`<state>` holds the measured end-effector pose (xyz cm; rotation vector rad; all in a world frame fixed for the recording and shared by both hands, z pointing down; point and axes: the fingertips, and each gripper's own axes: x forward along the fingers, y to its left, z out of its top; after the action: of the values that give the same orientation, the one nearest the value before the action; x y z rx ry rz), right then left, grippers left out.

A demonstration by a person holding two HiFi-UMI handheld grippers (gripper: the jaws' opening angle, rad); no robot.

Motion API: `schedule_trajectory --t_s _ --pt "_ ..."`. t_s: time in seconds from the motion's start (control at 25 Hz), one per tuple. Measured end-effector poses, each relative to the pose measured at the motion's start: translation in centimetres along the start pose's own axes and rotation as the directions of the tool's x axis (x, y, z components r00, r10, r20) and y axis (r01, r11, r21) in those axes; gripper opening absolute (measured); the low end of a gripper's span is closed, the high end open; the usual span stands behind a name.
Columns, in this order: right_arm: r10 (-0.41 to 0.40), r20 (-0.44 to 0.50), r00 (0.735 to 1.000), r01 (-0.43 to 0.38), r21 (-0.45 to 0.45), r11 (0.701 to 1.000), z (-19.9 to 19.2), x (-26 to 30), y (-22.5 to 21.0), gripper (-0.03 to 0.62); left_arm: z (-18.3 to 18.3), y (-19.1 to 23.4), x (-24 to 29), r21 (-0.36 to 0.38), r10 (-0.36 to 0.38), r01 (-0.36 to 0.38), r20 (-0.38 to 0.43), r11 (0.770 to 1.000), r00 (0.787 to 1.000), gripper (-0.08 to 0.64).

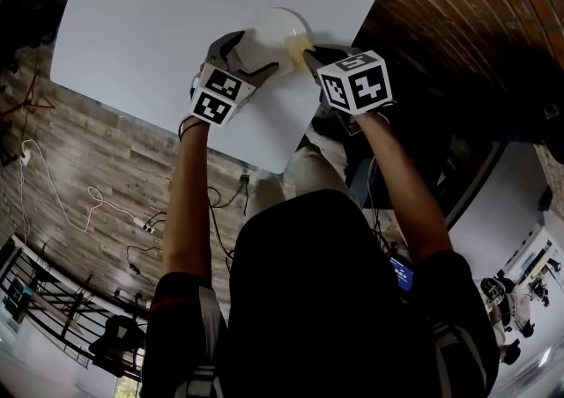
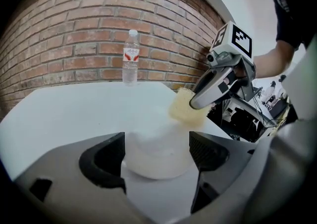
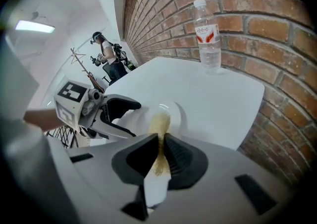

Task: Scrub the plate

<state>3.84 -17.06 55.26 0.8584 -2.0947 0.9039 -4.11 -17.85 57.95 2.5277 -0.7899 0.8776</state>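
Observation:
A small white plate (image 1: 275, 28) lies on the white table (image 1: 167, 18) near its front edge. My left gripper (image 1: 254, 51) has its jaws on either side of the plate (image 2: 156, 156), which fills the gap between them. My right gripper (image 1: 308, 55) is shut on a yellow sponge (image 1: 298, 46) and presses it against the plate's right rim. In the left gripper view the sponge (image 2: 182, 108) hangs from the right gripper (image 2: 197, 103) just beyond the plate. In the right gripper view the sponge (image 3: 160, 125) touches the plate (image 3: 171, 111), and the left gripper (image 3: 134, 118) is at the left.
A clear water bottle (image 2: 131, 57) with a red label stands at the table's far edge, by the brick wall (image 2: 74, 34). The bottle (image 3: 207, 34) is well away from the plate. The table's front edge (image 1: 264, 158) is close under both grippers. A person (image 3: 111, 62) stands far off.

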Motion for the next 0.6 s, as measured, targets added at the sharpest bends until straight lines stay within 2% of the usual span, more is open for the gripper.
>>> schedule_trajectory --t_s 0.16,0.4,0.6 --pt "-0.002 0.01 1.0 0.002 -0.016 1.0 0.3 -0.9 0.8 0.043 0.1 -0.7 -0.9 -0.017 -0.03 0.029 -0.034 0.999 0.999 0.39" --pt "-0.015 0.032 0.999 0.016 -0.026 1.0 0.9 -2.5 1.9 0.043 3.2 -1.9 -3.7 0.016 -0.018 0.018 0.041 1.0 0.999 0.39" --pt "-0.021 0.057 0.998 0.023 -0.036 0.999 1.5 -4.6 3.6 0.043 5.2 -3.9 -7.0 0.001 0.0 0.0 0.08 1.0 0.997 0.39"
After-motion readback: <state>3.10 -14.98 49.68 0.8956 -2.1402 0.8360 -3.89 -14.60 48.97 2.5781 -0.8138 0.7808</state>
